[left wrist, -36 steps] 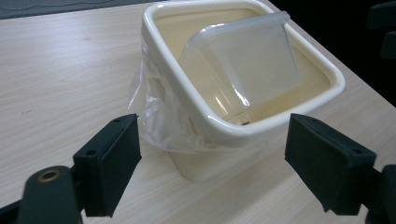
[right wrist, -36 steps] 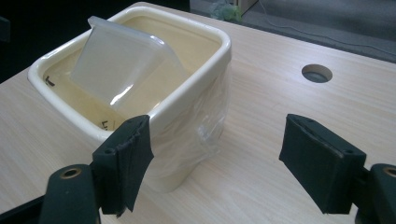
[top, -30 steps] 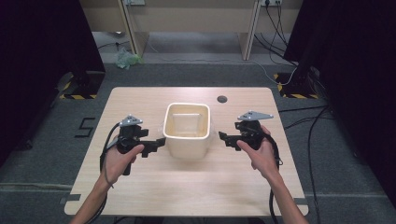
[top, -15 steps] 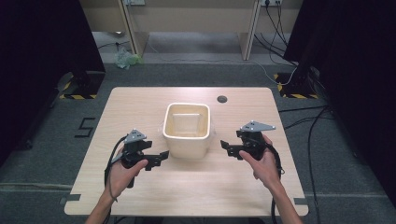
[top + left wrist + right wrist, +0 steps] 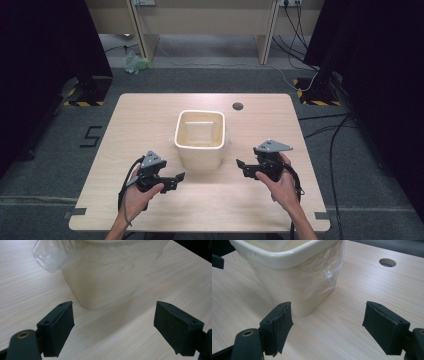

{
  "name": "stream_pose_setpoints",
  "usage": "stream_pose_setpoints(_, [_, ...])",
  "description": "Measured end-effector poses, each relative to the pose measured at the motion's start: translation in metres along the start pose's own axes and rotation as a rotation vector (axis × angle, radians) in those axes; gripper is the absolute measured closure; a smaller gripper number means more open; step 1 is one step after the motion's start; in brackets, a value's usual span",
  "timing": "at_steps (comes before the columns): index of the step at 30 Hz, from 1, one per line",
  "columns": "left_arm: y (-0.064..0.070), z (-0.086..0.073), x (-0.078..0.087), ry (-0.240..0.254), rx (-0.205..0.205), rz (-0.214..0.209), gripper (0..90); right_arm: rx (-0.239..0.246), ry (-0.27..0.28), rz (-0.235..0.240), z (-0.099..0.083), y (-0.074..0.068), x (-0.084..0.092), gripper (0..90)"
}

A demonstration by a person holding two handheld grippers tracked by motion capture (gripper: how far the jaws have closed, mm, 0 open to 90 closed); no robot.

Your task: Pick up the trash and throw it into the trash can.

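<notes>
The left hand-held gripper (image 5: 176, 179) hangs low over the worktop (image 5: 150, 120), jaws spread wide and holding nothing. The right hand-held gripper (image 5: 242, 167) mirrors it, jaws likewise parted and empty. Between them, just ahead of both, stands the cream bin (image 5: 200, 137) upright at the worktop's middle, a clear plastic liner (image 5: 329, 270) draped over its rim.

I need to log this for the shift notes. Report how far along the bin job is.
Done: a clear plastic liner already sits in the cream bin, its edge folded over the rim. In hand: nothing; the left gripper and right gripper are open on either side of the bin, touching neither bin nor liner. Left: any further work on the liner or bin has not begun.
</notes>
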State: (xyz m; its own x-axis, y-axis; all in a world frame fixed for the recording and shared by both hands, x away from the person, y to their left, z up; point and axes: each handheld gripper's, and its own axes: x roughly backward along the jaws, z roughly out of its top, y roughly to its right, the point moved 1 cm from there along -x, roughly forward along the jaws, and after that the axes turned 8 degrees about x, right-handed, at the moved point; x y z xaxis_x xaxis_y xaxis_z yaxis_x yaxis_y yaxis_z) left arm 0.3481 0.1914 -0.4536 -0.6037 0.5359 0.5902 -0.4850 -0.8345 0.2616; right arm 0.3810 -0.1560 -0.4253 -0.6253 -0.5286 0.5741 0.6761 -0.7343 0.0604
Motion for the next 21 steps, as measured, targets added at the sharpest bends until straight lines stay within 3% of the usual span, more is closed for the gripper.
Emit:
stream_pose_setpoints(11, [-0.004, -0.023, -0.019, -0.040, -0.006, -0.005, 15.8, 0.008, -0.012, -0.025, -0.021, -0.002, -0.002, 22.6])
stream_pose_setpoints(21, [-0.008, -0.040, -0.028, -0.073, -0.019, 0.007, 15.6, 0.005, -0.021, -0.017, -0.040, -0.004, -0.004, 22.6])
